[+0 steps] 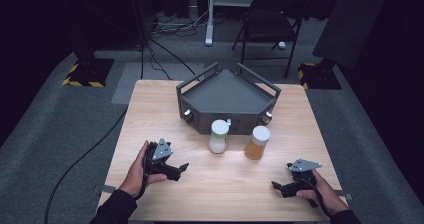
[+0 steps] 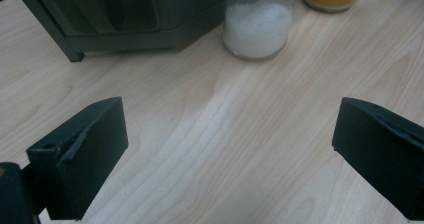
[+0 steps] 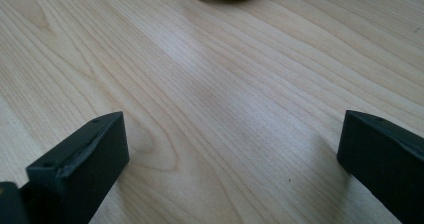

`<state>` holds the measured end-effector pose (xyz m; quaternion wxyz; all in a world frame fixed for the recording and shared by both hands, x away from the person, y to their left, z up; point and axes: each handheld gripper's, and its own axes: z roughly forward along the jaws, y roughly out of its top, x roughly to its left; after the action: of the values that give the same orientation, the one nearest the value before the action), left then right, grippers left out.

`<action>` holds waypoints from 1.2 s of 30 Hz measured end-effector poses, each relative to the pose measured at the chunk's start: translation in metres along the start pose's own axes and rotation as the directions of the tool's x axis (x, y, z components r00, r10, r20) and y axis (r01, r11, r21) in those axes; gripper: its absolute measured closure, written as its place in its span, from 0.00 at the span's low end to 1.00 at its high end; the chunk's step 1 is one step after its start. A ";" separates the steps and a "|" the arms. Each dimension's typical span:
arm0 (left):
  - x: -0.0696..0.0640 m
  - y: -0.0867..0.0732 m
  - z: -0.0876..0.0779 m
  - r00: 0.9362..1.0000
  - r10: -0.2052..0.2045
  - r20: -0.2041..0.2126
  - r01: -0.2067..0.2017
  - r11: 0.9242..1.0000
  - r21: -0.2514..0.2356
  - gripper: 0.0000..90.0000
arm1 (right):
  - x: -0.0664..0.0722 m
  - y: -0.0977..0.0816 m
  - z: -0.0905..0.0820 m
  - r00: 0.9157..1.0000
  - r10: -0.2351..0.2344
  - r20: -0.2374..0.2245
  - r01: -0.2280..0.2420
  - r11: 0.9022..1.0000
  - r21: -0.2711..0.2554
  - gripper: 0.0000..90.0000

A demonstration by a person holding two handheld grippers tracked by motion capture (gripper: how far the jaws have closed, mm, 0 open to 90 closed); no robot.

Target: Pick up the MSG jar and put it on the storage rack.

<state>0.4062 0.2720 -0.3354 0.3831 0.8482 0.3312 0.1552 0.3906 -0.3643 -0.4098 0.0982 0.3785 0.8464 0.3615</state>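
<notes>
White-filled jar (image 1: 219, 136) and orange-filled jar (image 1: 257, 142) stand ahead of both released hand-held grippers.

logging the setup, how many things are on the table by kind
clear jars with white lids: 2, one of white grains, one of orange powder
dark grey angular metal tray: 1
black hand-held grippers: 2, left, right
total: 5
</notes>
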 end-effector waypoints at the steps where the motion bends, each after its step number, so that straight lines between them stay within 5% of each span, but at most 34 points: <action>1: 0.000 0.000 0.000 1.000 0.002 0.000 -0.002 1.000 -0.007 0.01 | 0.000 0.000 0.000 1.000 0.000 0.000 0.000 1.000 0.000 0.00; 24: 0.000 0.020 0.013 1.000 0.003 0.031 0.000 0.995 -0.097 0.01 | 0.000 0.000 0.000 1.000 -0.001 -0.001 0.001 1.000 0.000 0.00; 36: 0.002 0.030 0.025 0.998 0.007 0.056 -0.001 0.994 -0.105 0.01 | 0.000 0.000 0.000 1.000 -0.001 -0.001 0.001 1.000 0.000 0.00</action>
<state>0.4335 0.2449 -0.3293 0.4361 0.8314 0.3101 0.1493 0.3908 -0.3644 -0.4098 0.0979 0.3780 0.8466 0.3617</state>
